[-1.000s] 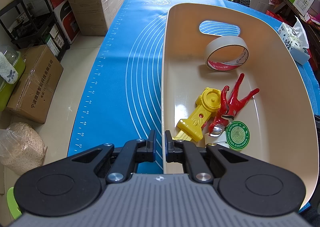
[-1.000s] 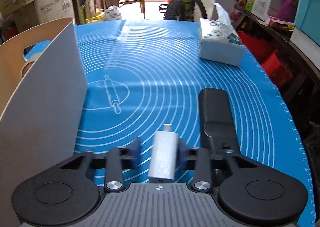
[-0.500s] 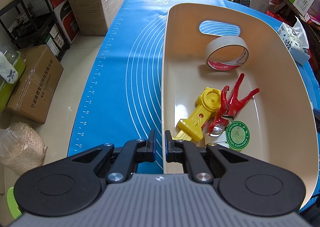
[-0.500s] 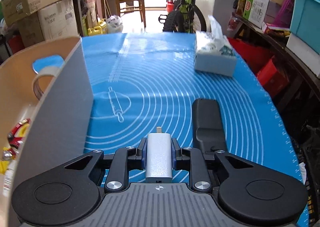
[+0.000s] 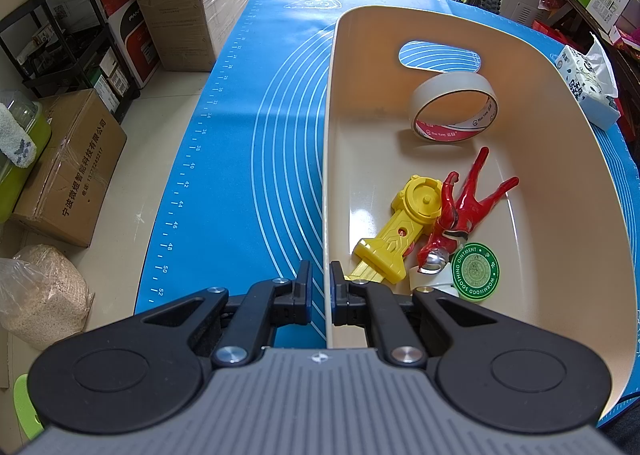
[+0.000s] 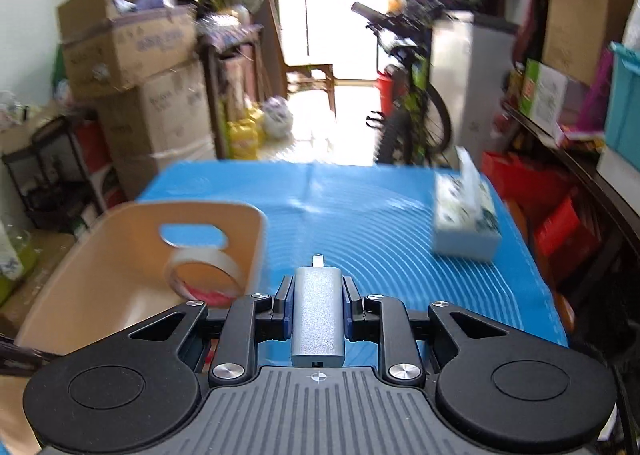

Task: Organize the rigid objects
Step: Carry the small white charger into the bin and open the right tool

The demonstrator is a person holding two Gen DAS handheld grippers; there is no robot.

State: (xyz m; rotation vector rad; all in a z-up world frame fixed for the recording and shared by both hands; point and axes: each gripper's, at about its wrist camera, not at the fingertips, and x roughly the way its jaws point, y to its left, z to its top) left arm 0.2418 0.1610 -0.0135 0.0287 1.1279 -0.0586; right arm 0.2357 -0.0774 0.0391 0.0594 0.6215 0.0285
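Since a second ago my right gripper (image 6: 318, 309) has risen off the mat (image 6: 380, 223) with the adapter (image 6: 318, 319): back then the fingers stood spread around it low beside the remote, and now the right view looks from higher up, blurred, with the remote out of sight. Both fingers press on the adapter's sides, pinching the grey block at the frame's centre, its small plug pointing forward. To the left of it in that view sits the bin (image 6: 132, 255), its handle cutout at centre left and the tape (image 6: 206, 271) just below the cutout. At the right of the frame a tissue box (image 6: 466, 215) rests on the mat.

My left gripper (image 5: 319, 287) has not moved across the frames. Its fingers are drawn close, one on each side of the bin's (image 5: 326, 159) left wall at the lower centre of the left view; whether the pads actually touch the wall I cannot tell. Inside the bin, the tape (image 5: 454, 111) stands tilted at upper right of centre. Below it lie a yellow toy (image 5: 404, 227) and a red figure (image 5: 460, 211), touching each other, with a green tin (image 5: 475, 267) just beside the figure's head at lower right. The mat (image 5: 248, 159) fills the left centre of that frame, and the tissue box (image 5: 588, 87) shows at the right edge.
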